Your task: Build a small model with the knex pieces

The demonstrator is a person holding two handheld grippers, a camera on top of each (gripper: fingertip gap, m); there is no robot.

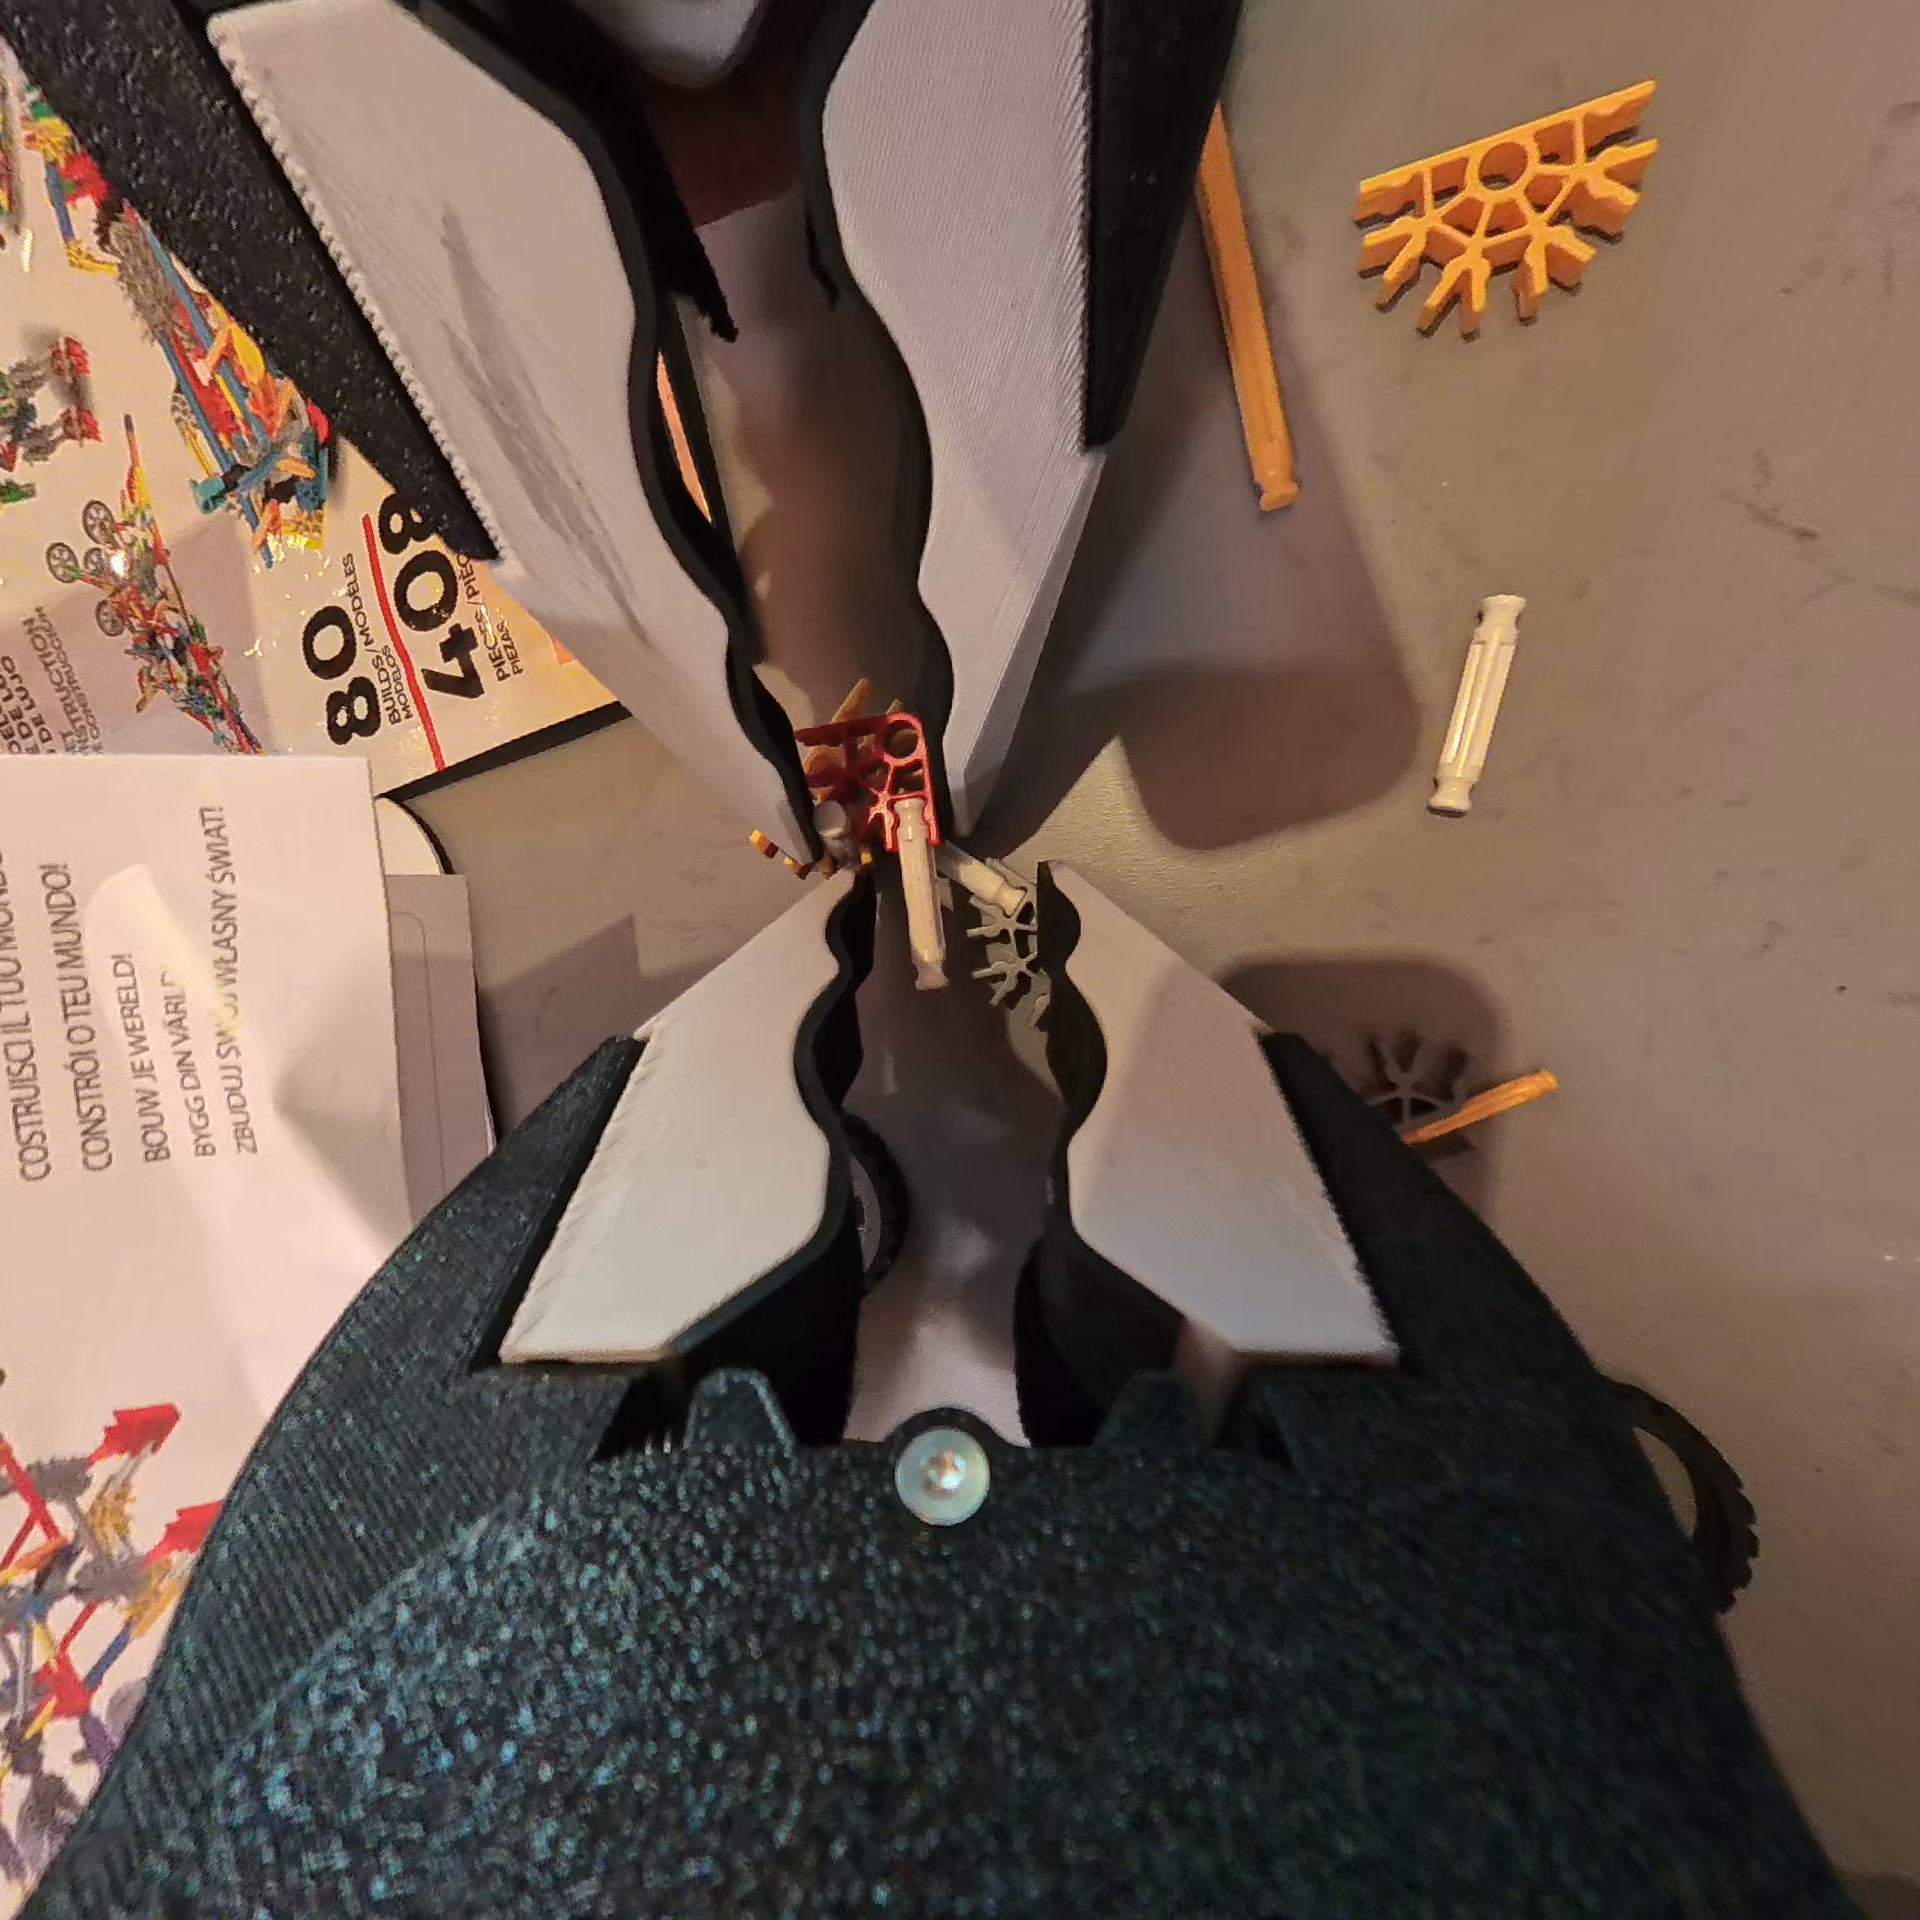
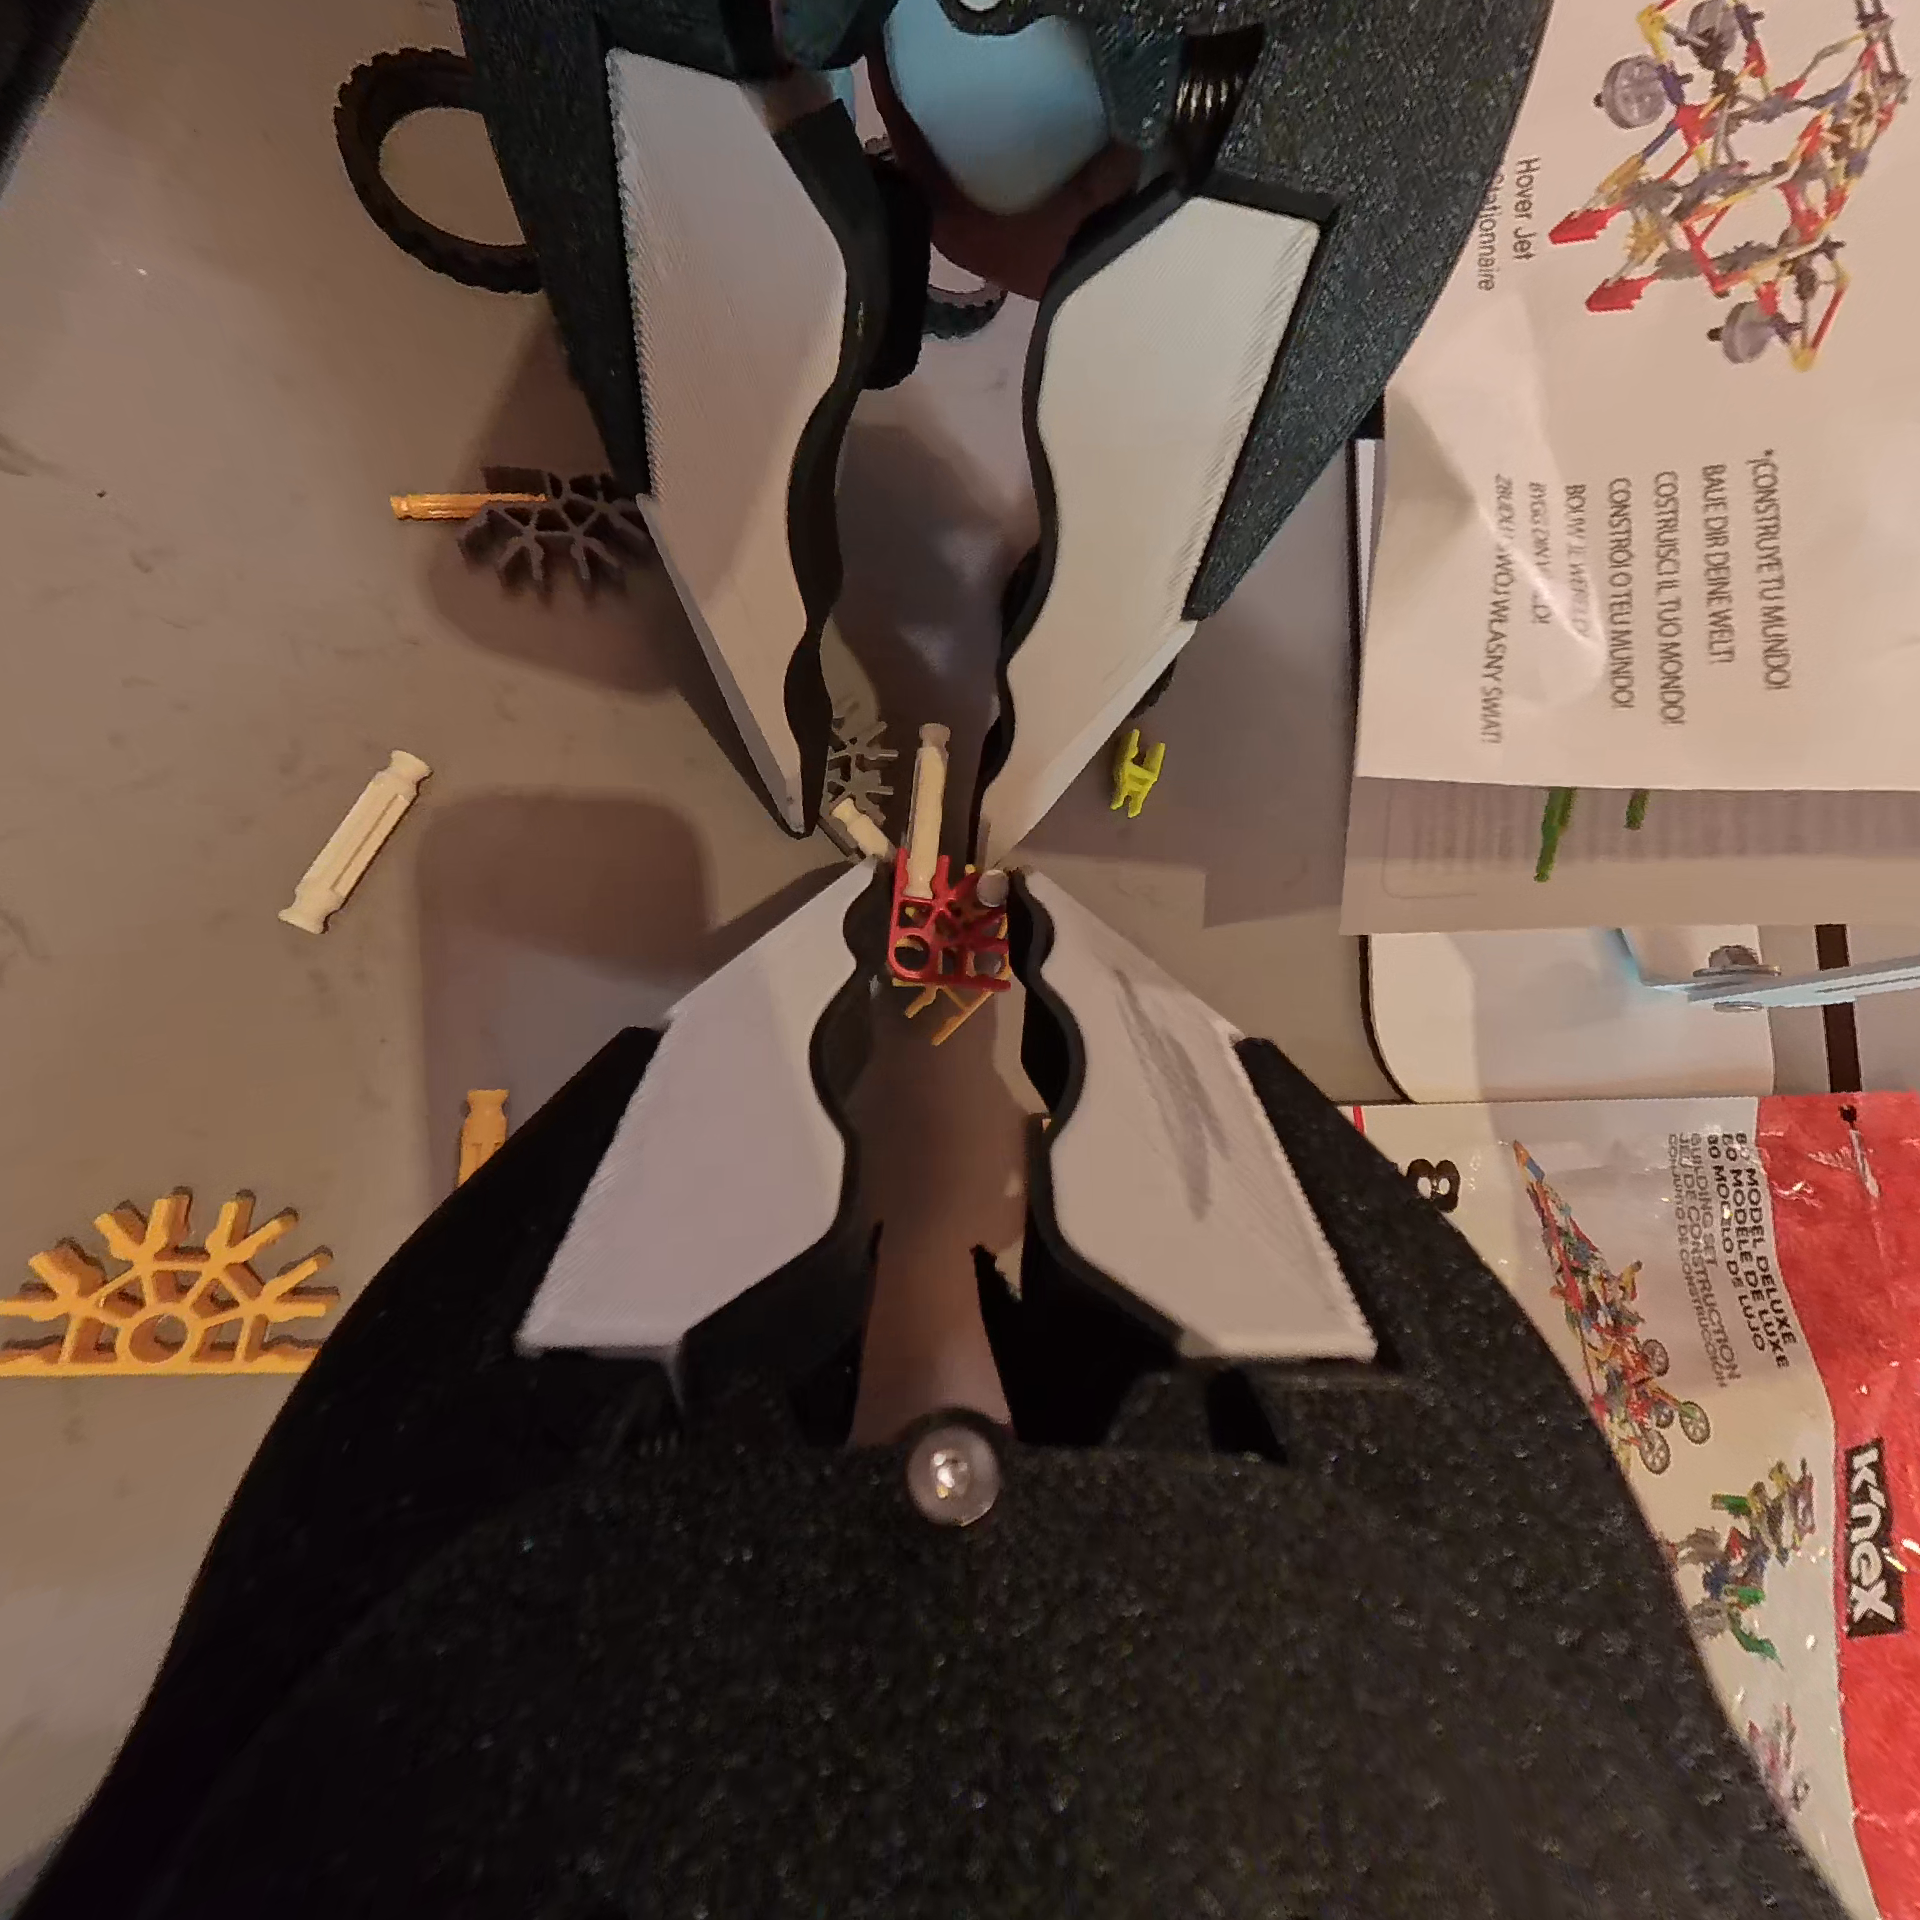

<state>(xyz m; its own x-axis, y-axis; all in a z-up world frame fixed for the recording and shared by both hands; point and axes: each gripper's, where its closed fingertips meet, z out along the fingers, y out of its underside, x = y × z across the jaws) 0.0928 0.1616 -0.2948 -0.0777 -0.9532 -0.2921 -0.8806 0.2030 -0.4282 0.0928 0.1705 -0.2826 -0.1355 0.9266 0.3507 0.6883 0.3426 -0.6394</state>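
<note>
1. The right gripper (image 2: 948, 883) is clamped on a red connector (image 2: 951, 930). Its two fingers press the connector's sides just at their tips. A yellow piece hangs under the connector, partly hidden.
2. A white rod (image 1: 920, 904) is plugged into one corner of the red connector and points toward the left gripper (image 1: 940, 883). The left gripper's fingers are apart, with the rod between them; they seem not to touch it.
3. A grey connector (image 1: 1003, 945) with a second short white rod lies just beside one left finger. Whether it touches the finger is not clear.
4. The pieces look like small, light, hard plastic. The connector is probably stiff but smooth, and it may turn in a hold by the tips only. Its flat sides look the best place to take it. The rod is thin; it seems best gripped at its middle, and a sideways push could snap it out of its slot.
5. The bench (image 1: 1558, 831) is grey, flat and a little scuffed. On it lie a loose rod (image 1: 1475, 707), an orange connector (image 1: 1507, 208), an orange rod (image 1: 1242, 312) and a black tyre (image 2: 416, 177).
6. A booklet (image 1: 187, 987) and a printed bag (image 2: 1766, 1351) lie close on one side. There is little room there, more on the other side.
</note>
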